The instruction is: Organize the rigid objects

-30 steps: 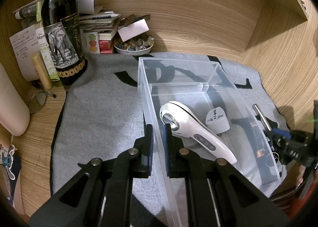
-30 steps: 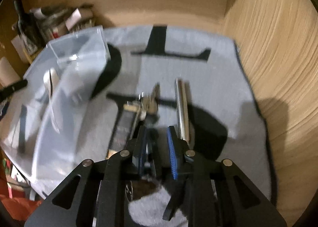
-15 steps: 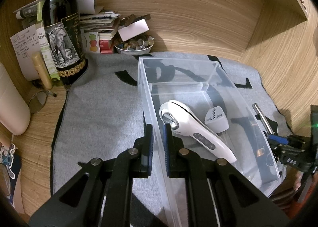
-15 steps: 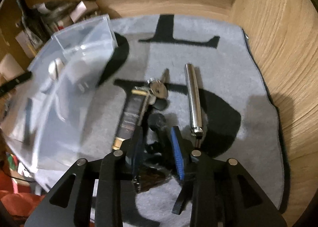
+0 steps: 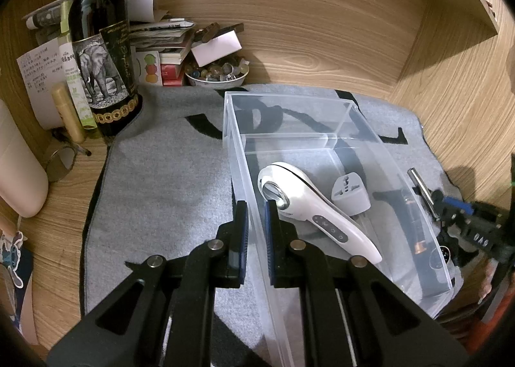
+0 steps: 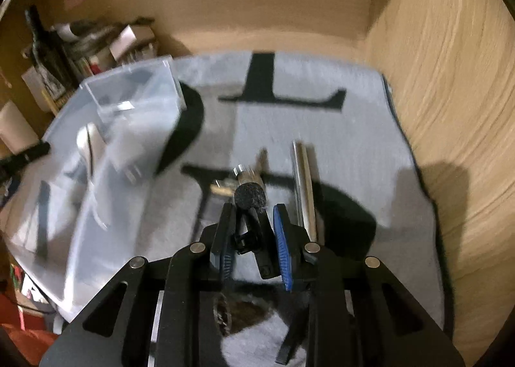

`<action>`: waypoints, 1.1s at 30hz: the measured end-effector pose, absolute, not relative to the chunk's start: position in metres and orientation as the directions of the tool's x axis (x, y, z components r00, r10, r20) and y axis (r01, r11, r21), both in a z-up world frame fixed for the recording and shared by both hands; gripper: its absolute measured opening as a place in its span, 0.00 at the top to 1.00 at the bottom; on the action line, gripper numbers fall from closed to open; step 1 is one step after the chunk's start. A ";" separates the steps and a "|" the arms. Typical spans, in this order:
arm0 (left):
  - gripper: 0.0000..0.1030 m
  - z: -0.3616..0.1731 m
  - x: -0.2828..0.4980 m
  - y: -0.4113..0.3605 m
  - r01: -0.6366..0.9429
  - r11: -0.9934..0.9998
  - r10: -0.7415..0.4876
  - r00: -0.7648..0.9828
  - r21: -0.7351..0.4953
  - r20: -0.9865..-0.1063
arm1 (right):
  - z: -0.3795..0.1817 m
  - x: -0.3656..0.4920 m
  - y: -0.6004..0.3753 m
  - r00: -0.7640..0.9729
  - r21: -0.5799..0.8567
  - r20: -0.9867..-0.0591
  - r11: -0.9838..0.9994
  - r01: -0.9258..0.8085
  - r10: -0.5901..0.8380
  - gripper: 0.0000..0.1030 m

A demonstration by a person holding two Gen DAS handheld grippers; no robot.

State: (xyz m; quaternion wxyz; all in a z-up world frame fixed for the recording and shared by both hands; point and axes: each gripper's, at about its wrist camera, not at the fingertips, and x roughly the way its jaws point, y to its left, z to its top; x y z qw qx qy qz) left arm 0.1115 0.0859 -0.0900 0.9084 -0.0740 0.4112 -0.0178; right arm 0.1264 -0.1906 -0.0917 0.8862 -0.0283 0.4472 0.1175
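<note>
A clear plastic bin (image 5: 289,103) stands on the grey mat (image 5: 161,174). Inside lie a white handheld device (image 5: 309,203) and a grey travel adapter (image 5: 349,195). My left gripper (image 5: 256,215) is shut on the bin's left wall near its front. My right gripper (image 6: 252,225) is shut on a small black microphone (image 6: 250,196) with a foam head and holds it above the mat. Below it lie a bunch of keys (image 6: 244,174), a dark flat bar and a silver metal tube (image 6: 304,180). The bin also shows in the right wrist view (image 6: 128,100), at left.
A wine bottle (image 5: 99,55), papers, small boxes and a bowl of beads (image 5: 217,72) crowd the back left corner. A cream cylinder (image 5: 16,167) lies at far left. Wooden walls close the back and right (image 6: 450,109).
My right gripper closed on the black microphone and lifted it off the mat, away from the keys and tube. My left gripper kept its hold on the bin wall.
</note>
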 end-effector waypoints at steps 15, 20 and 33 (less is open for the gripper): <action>0.91 -0.090 0.113 0.087 -0.025 0.986 -0.109 0.662 -0.166 -0.741 | -0.043 0.128 -0.112 0.627 0.072 -0.690 0.896 -0.439 0.362 0.78; 0.91 -0.091 0.112 0.088 -0.021 0.985 -0.113 0.665 -0.170 -0.738 | -0.050 0.136 -0.081 0.590 0.039 -0.714 0.862 -0.506 0.378 0.78; 0.91 -0.092 0.110 0.089 -0.023 0.985 -0.111 0.678 -0.172 -0.726 | -0.079 0.161 -0.047 0.475 0.050 -0.800 0.830 -0.556 0.367 0.78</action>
